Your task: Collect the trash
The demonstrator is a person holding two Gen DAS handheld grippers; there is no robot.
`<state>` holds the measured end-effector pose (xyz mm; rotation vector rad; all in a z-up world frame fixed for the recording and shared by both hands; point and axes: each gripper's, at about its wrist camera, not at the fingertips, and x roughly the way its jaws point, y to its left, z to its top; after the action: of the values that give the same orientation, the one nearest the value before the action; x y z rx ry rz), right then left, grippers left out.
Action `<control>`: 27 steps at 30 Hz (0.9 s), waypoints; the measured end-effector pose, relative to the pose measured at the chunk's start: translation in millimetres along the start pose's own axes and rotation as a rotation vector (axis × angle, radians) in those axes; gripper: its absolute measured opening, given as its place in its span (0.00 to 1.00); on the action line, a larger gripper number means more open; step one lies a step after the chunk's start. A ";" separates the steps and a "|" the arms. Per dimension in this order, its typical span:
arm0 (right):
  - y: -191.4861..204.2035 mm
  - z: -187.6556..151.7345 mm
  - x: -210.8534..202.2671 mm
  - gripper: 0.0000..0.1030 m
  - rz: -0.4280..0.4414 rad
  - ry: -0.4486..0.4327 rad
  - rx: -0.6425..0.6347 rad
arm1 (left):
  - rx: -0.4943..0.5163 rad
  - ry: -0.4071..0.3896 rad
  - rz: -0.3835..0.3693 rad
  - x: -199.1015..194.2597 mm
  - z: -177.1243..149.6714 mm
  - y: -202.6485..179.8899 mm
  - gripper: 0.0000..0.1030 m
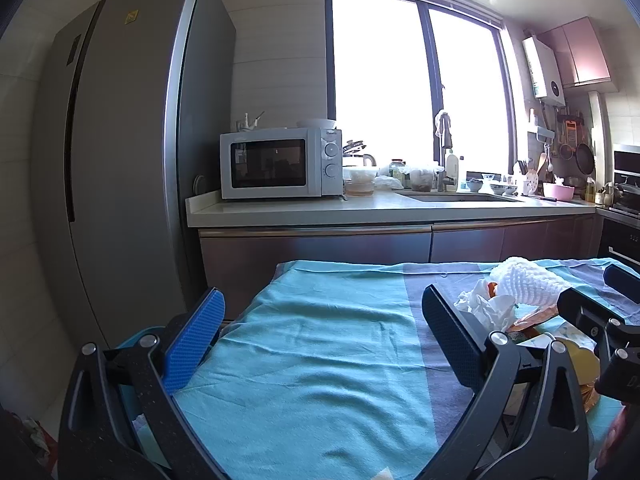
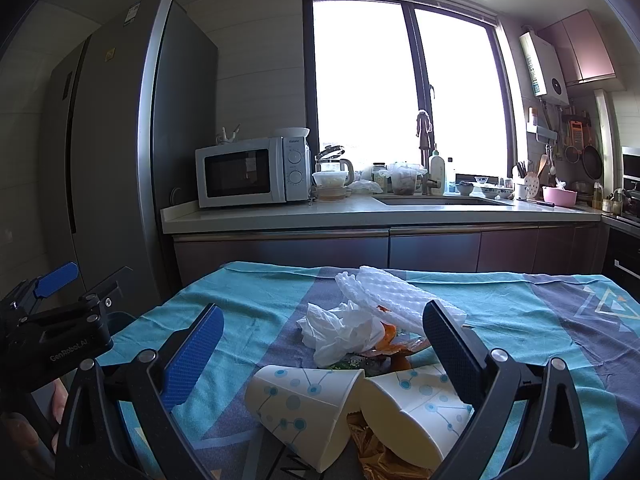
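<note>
Two paper cups (image 2: 344, 408) between spread right gripper (image 2: 324, 356) fingers (image 2: 452, 356).

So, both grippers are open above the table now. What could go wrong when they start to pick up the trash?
The two paper cups lie tipped and touching, so closing on one may roll or crush the other. The crumpled tissue rests on the wrappers; a grab may drag several pieces. Low fingers could also catch the loose tablecloth.

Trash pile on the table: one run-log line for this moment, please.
left gripper: open, empty | right gripper: open, over trash pile | paper cups: on their sides | tissue, foam net: uncollected
</note>
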<state>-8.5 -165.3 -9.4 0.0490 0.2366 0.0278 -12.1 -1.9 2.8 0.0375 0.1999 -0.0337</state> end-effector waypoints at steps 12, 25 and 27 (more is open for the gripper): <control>-0.9 -0.2 -0.8 0.94 0.001 0.000 0.001 | -0.003 -0.005 -0.009 -3.6 -0.4 -1.0 0.95; -0.9 -0.2 0.5 0.94 0.000 0.005 0.003 | -0.002 -0.003 -0.013 -3.8 -0.9 -2.0 0.95; -1.1 -0.5 0.2 0.94 0.001 0.004 0.004 | -0.002 -0.002 -0.013 -3.9 -1.2 -2.8 0.94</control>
<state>-8.3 -166.4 -10.0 0.0529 0.2407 0.0279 -16.2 -4.5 2.3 0.0346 0.1985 -0.0462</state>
